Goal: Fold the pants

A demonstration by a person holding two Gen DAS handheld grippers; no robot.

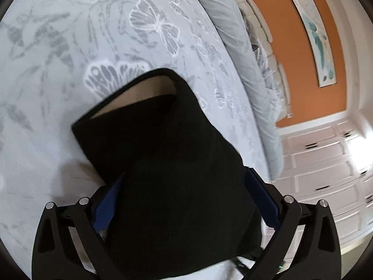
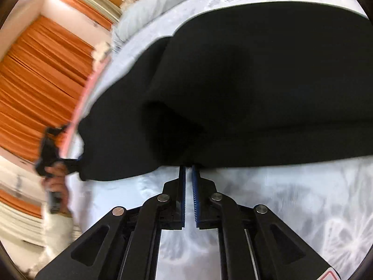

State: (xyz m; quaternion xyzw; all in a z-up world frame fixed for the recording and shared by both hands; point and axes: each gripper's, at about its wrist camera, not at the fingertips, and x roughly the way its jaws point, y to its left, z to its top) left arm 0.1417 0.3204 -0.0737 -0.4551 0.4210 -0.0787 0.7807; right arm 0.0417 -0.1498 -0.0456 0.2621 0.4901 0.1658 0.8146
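Note:
The black pants [image 1: 172, 163] hang over a pale blue butterfly-print bedspread [image 1: 70, 46]. In the left wrist view the cloth fills the space between the blue pads of my left gripper [image 1: 184, 186], which is wide apart around a thick bunch of it; the tan lining of the waistband [image 1: 139, 98] shows at the far end. In the right wrist view my right gripper [image 2: 188, 170] is nearly closed on the near edge of the pants [image 2: 256, 81], which stretch across the bed. My left gripper [image 2: 53, 154] and hand show at the left, holding the other end.
Folded grey-blue bedding [image 1: 233, 46] lies along the far side of the bed. An orange wall with a framed picture [image 1: 314, 39] and white cabinets [image 1: 326, 163] stand beyond. Orange curtains [image 2: 42, 74] hang at the left in the right wrist view.

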